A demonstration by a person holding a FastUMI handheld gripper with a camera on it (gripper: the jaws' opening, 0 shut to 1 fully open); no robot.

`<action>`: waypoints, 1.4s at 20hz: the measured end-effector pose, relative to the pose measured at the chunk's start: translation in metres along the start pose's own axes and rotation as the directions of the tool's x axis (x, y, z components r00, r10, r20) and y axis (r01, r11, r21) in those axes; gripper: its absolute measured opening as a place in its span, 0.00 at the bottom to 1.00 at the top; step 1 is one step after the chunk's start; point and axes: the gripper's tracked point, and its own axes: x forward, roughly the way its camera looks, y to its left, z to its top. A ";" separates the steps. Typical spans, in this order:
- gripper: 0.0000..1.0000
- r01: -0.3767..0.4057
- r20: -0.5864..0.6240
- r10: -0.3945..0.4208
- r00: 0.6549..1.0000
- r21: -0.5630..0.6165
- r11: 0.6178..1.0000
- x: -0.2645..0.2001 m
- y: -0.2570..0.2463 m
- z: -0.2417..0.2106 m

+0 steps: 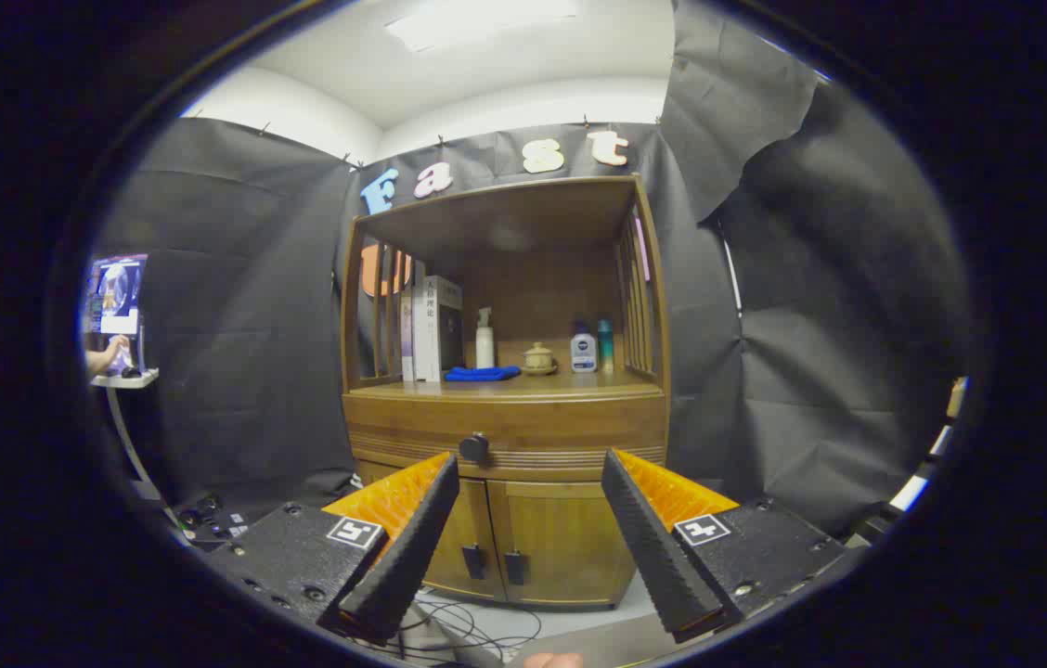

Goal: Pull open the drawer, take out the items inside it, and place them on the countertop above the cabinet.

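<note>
Closed wooden drawer (505,436) with dark round knob hides its contents. Spread gripper (531,468) fingers cover the lower cabinet doors' (523,543) upper corners. Small white bottle's (583,353) label too small to read.

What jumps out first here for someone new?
The wooden cabinet ahead of the tool, whose fingers stand open with nothing between them. Its drawer is closed, the dark knob just beyond the left fingertip. On the countertop above sit books, a blue cloth, a white spray bottle and a small lidded pot.
</note>
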 end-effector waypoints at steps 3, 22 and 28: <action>0.99 -0.001 0.015 0.001 1.000 -0.030 1.000 0.001 -0.001 0.003; 1.00 0.005 -0.022 -0.006 1.000 -0.020 1.000 0.002 -0.004 -0.005; 0.99 0.008 -0.048 -0.007 0.999 0.027 1.000 0.013 0.008 -0.015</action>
